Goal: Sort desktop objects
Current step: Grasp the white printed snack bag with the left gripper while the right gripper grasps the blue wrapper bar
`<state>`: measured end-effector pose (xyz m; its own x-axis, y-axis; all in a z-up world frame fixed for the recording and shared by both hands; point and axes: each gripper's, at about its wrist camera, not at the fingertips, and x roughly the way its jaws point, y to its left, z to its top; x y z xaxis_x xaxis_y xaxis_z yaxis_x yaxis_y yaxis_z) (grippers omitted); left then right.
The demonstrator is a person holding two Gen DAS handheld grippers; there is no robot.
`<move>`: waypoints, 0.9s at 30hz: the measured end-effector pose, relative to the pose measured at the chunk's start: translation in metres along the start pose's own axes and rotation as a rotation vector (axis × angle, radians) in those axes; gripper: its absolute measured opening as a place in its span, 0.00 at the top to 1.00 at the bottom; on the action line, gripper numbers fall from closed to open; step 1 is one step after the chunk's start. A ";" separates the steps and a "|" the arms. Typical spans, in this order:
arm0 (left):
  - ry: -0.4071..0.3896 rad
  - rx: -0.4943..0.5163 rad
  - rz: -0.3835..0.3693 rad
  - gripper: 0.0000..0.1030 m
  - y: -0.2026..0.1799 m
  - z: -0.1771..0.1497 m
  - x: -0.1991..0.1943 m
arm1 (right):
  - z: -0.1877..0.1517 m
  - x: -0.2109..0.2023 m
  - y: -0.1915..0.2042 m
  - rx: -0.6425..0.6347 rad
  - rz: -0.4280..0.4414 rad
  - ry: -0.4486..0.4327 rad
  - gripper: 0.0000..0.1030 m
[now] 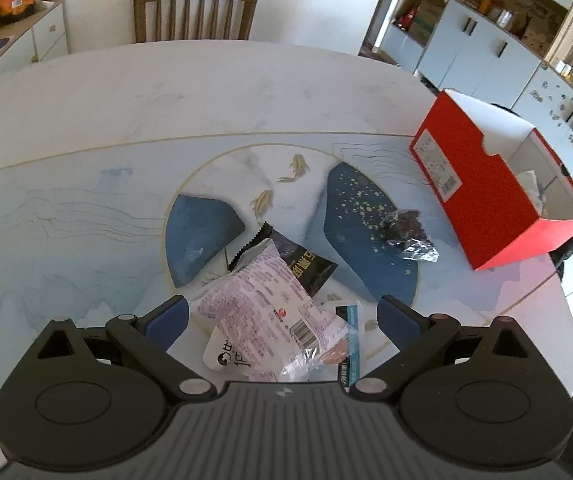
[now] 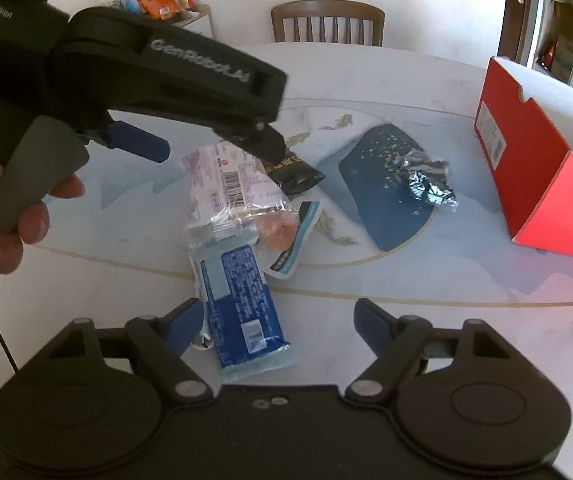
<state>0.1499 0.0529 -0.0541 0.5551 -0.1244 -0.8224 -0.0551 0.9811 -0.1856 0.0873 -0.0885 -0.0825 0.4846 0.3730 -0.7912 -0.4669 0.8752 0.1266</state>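
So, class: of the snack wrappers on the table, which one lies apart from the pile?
The crumpled dark foil wrapper, alone on the blue patch nearest the red box; the others overlap in one heap.

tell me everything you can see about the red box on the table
The red box is an open cardboard carton, like a shoebox: glossy red outside, white inside. A white barcode label is stuck on one end. It rests flat at the table's right edge, apart from the wrappers. Something pale and crumpled lies inside. Nothing grips it.
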 end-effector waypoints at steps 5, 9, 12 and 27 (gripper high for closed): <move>0.014 -0.040 0.037 0.02 0.003 0.002 0.010 | 0.000 0.009 0.010 -0.053 0.004 0.006 0.24; 0.017 -0.043 0.050 0.03 0.004 0.004 0.015 | 0.000 0.017 0.015 -0.078 0.008 0.024 0.29; 0.015 -0.046 0.054 0.03 0.004 0.004 0.017 | 0.001 0.021 0.016 -0.088 0.018 0.030 0.36; 0.023 -0.061 0.044 0.32 0.008 0.003 0.023 | 0.004 0.030 0.016 -0.097 0.052 0.049 0.57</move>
<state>0.1646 0.0585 -0.0729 0.5320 -0.0851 -0.8425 -0.1297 0.9750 -0.1804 0.0969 -0.0619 -0.1019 0.4225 0.3999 -0.8134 -0.5611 0.8202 0.1118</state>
